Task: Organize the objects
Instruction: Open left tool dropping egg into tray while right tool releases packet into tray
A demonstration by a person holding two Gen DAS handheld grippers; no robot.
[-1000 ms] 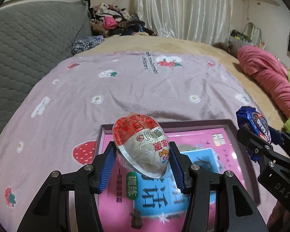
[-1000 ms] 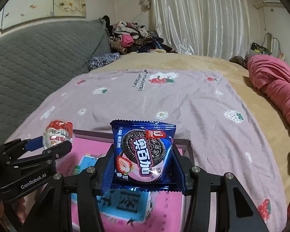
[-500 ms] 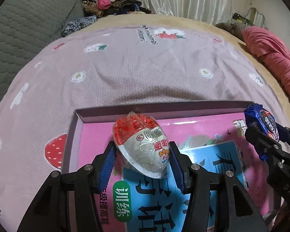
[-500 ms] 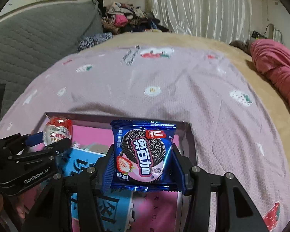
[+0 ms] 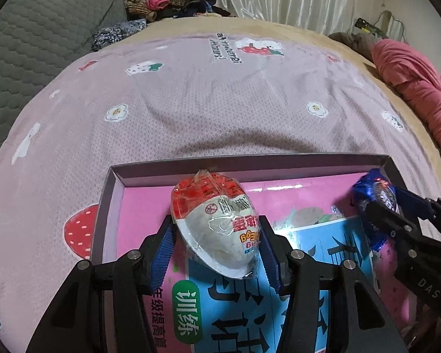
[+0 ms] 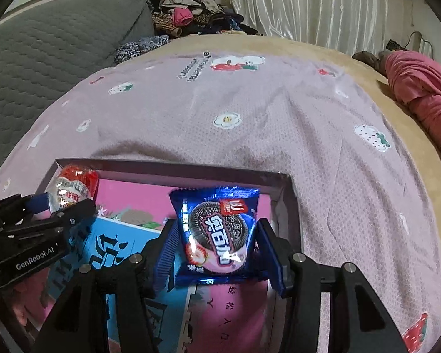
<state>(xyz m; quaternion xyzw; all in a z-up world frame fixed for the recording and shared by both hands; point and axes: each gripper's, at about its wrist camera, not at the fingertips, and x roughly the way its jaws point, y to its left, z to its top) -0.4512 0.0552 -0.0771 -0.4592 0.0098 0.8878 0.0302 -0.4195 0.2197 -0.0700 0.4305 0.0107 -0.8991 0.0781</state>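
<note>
Two grippers, both loaded, both hanging over the same shallow box (image 5: pixel 294 161). Everything below is relative to that box, which sits on a pinkish-purple blanket (image 5: pixel 205 97) printed with strawberries and flowers.

The left gripper (image 5: pixel 216 247) is clamped on an egg-shaped snack (image 5: pixel 217 223) in clear wrap, red on top and pale underneath, held tilted above the box's left half. Its blue pads press both sides of it. The right gripper (image 6: pixel 216 250) is closed on a blue cookie packet (image 6: pixel 217 232), upright with its printed face to the camera, above the box's right half and near the right wall. From the left wrist view the packet shows as a blue bundle by the right wall.

Inside the box lies a pink and blue book cover (image 5: pixel 244 309) with big printed characters, filling pretty much the whole floor. Whether either snack touches it, I can't tell.

Around the box: a grey quilted cushion (image 6: pixel 53 50) well off to its far left, a pile of clothes (image 6: pixel 197 14) beyond its far side against shiny white curtains (image 6: pixel 308 6), and a bunched-up pink blanket (image 5: pixel 417 85) way out past its right side on a tan sheet (image 6: pixel 302 50). Nothing sits between the grippers and the box floor, though the two grippers are close side by side over it.
</note>
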